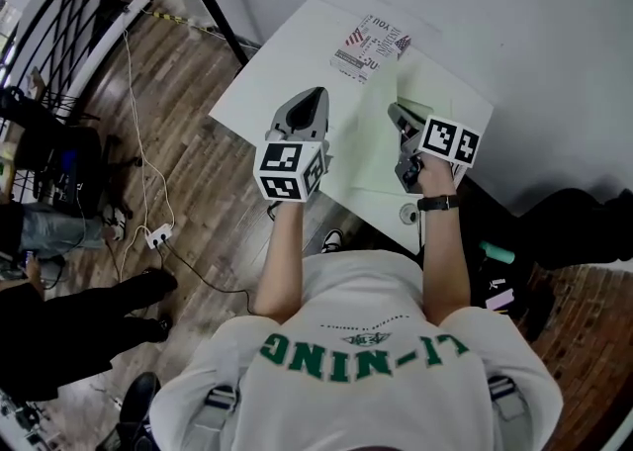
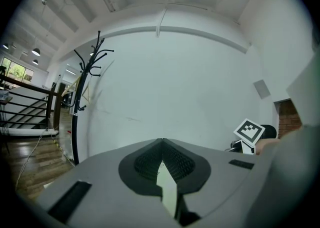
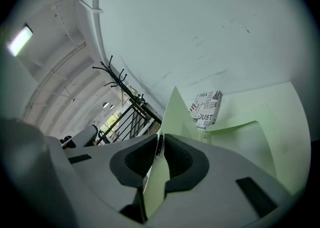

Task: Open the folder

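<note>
While the pale green folder [image 1: 368,152] lies on the white table [image 1: 287,58], one of its leaves is already off the surface. In the right gripper view that leaf stands up as a pointed sheet and the other half lies flat beyond it. The right gripper [image 3: 159,144] has its jaws pressed together on the near edge of the raised leaf. The left gripper [image 2: 163,159], at about nine o'clock from the folder in the head view, is likewise clamped on a thin pale green strip. That strip is probably another edge of the same folder, though its view shows little besides the wall. A printed box [image 1: 372,44] sits at twelve o'clock from the folder, by its far edge.

The opening looks under way but not finished, since the cover is lifted rather than laid back. The next move would call for swinging the gripped leaf away from the flat half and keeping both grips firm on the thin sheet. It should also avoid dragging the lower leaf or knocking the box.
</note>
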The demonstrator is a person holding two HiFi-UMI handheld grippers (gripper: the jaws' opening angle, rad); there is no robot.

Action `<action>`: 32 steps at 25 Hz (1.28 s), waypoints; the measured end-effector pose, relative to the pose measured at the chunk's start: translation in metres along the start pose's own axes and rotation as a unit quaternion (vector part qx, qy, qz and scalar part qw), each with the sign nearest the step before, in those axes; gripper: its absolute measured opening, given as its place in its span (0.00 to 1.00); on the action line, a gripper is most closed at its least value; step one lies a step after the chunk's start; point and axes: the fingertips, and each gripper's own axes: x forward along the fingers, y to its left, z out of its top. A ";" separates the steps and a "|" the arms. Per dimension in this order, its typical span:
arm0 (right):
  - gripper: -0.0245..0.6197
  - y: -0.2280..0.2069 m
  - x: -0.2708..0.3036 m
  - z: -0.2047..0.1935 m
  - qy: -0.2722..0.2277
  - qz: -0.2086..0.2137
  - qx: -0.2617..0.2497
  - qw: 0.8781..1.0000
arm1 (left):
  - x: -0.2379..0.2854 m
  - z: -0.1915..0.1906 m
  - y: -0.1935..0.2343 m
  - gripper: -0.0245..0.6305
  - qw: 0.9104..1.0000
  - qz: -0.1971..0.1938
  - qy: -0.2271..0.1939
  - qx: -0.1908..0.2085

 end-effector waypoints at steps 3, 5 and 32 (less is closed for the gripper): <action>0.13 0.013 0.014 -0.003 0.006 0.012 0.003 1.000 | -0.006 0.002 0.009 0.06 1.000 0.009 -0.003 -0.001; 0.14 0.021 0.023 -0.006 0.011 0.022 0.008 1.000 | -0.011 0.002 0.014 0.06 1.000 0.014 -0.005 -0.001; 0.19 0.089 0.225 -0.119 0.161 0.014 -0.067 0.985 | -0.078 -0.047 0.129 0.06 0.987 0.150 0.015 -0.054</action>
